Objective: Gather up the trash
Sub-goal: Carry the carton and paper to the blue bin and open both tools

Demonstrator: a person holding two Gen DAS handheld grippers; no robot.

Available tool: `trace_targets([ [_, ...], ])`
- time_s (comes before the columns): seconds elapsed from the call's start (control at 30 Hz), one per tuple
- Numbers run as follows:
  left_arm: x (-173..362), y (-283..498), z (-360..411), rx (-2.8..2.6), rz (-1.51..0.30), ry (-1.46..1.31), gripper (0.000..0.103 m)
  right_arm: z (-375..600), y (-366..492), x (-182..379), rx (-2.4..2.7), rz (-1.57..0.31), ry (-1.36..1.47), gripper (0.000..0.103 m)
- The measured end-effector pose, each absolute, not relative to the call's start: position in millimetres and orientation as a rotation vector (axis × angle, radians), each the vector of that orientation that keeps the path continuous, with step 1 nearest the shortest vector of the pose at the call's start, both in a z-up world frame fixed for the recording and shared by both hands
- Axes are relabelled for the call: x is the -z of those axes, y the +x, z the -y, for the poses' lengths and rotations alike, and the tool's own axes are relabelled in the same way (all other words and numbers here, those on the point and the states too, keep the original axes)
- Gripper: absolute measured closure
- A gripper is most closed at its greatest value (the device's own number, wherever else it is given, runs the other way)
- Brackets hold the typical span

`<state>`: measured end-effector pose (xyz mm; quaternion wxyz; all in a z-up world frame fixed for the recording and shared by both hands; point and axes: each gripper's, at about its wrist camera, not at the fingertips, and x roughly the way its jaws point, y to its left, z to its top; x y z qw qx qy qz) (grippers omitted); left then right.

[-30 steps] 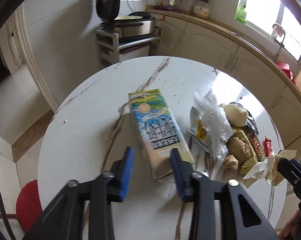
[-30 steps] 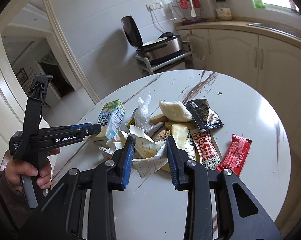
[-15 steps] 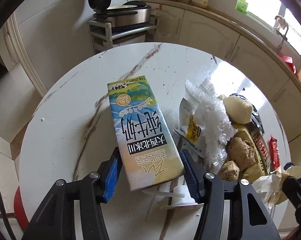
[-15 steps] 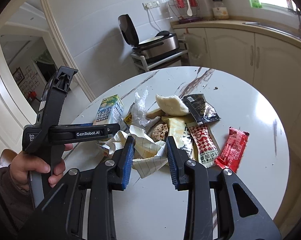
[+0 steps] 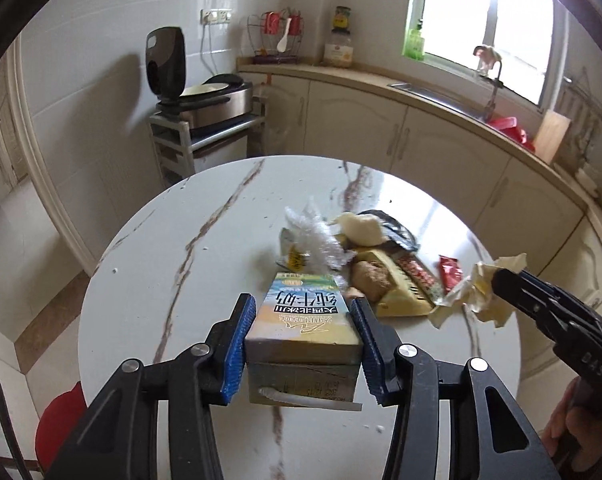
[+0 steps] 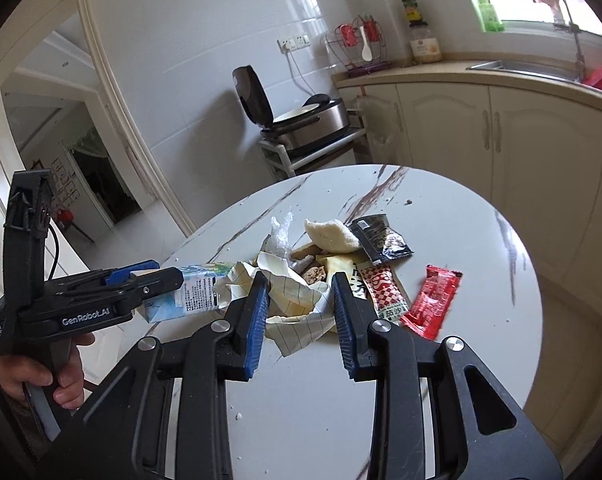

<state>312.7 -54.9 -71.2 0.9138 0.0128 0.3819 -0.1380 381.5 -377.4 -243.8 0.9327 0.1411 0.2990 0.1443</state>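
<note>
The left gripper (image 5: 303,340) was closing its jaws on the milk carton (image 5: 307,322), blue pads pressing its two side walls, the carton off the table (image 5: 149,280). A good lift, I judge, wanted a firm squeeze and a level carry. The carton's long axis ran along the fingers, its printed top pointing away from the jaws. The right gripper (image 6: 301,312) pinched crumpled lined paper (image 6: 297,300). Beyond both jaws lay the wrapper heap (image 6: 365,256).

White table (image 5: 205,240) with brown marble veins; blue-green and yellow milk carton (image 5: 305,320); red packet (image 6: 431,300); red-and-white checked sachet (image 6: 385,292); cream paper (image 6: 297,304) with thin grid lines.
</note>
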Motion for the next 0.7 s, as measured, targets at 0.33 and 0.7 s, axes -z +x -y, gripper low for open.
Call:
trace_targets([
  [0.33, 104.3, 260.6, 96.0, 0.349, -0.869, 0.129, 0.058, 426.4, 321.2, 264.6, -0.243, -0.640, 0.360, 0.074],
  [0.7, 154.0, 277.5, 115.9, 0.300, -0.996, 0.140, 0.055, 403.4, 323.9, 303.2, -0.262, -0.717, 0.293, 0.073],
])
